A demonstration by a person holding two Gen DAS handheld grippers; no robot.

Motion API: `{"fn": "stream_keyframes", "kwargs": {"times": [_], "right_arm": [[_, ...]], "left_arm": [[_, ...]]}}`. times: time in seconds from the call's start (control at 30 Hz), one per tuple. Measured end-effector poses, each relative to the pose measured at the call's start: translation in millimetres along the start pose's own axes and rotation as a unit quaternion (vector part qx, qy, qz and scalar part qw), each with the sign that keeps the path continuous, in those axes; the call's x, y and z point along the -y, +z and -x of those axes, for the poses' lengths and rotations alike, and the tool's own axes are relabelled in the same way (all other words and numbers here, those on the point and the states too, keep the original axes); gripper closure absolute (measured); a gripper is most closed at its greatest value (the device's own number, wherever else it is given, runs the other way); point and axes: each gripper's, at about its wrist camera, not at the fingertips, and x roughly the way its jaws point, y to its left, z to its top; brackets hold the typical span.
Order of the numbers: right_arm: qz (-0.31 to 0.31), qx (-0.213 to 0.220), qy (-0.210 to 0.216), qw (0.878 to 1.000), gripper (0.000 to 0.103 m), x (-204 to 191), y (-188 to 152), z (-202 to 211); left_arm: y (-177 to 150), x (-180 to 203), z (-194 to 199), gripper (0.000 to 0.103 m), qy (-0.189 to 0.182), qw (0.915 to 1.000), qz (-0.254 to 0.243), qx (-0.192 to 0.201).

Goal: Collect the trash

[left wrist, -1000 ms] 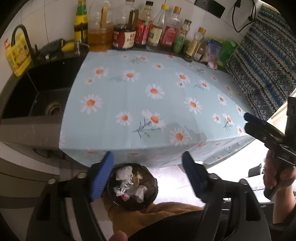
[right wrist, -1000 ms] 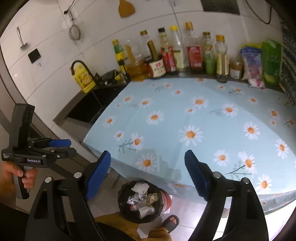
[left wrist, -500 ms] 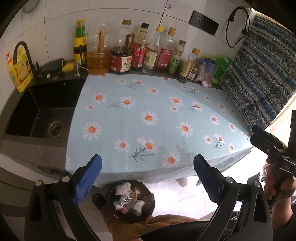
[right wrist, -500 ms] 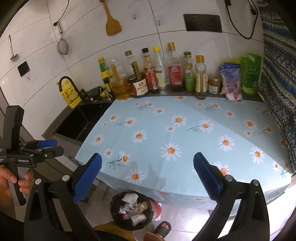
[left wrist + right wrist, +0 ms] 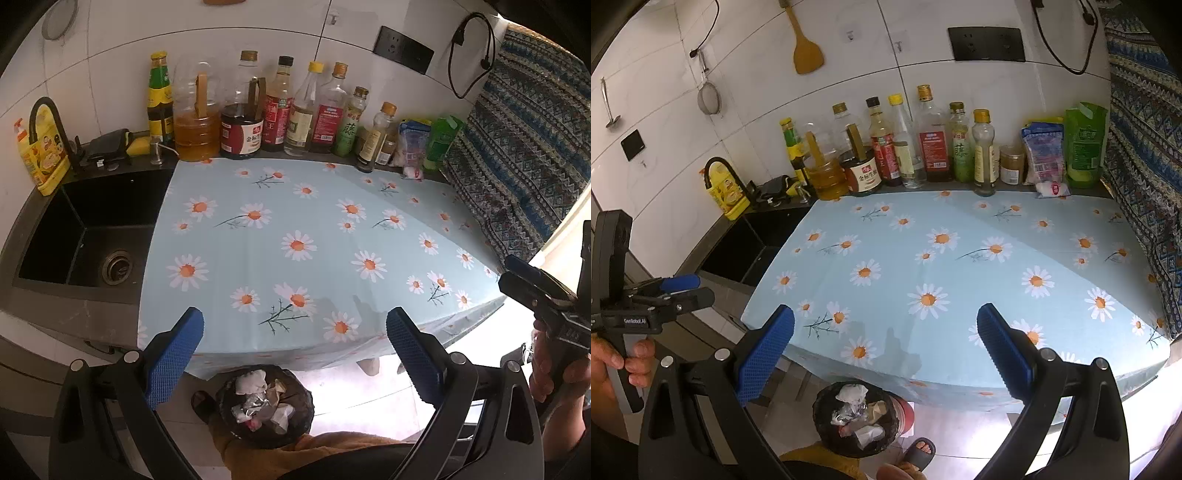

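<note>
2 grippers hang above the near edge of the counter, and no loose trash shows on the daisy-print tablecloth [image 5: 295,229], so by my reading the collecting is done or very nearly so. What counts as trash now sits in the black-lined trash bin [image 5: 265,406] on the floor below the cloth's front edge: crumpled white tissue, a bit of foil and scraps of paper, heaped close to the rim. The row of sauce and oil bottles [image 5: 886,147] at the back wall, the packets beside them and the black sink [image 5: 88,229] look like kitchen stock, not litter.

The left gripper [image 5: 295,354] has just been opening its jaws and they now stand wide apart with nothing between the blue pads; it points steeply down over the counter edge, with the bin almost straight below. The right gripper [image 5: 886,354] has done the same: jaws just spread, empty, tilted down toward the cloth's front edge and the bin [image 5: 862,417]. Each appears in the other's view, held by a hand [image 5: 613,362] off to the side, well apart. Any trash hidden under the counter I cannot tell.
</note>
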Motion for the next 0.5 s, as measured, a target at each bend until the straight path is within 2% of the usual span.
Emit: {"fn": "stream_keyframes", "kwargs": {"times": [0.5], "right_arm": [[0.003,0.001,0.006,1.0,0.005,-4.4,-1.5,0.3]], "left_arm": [[-0.4,3.9,-0.7,0.007,0.006,1.0,0.002,0.0]]}}
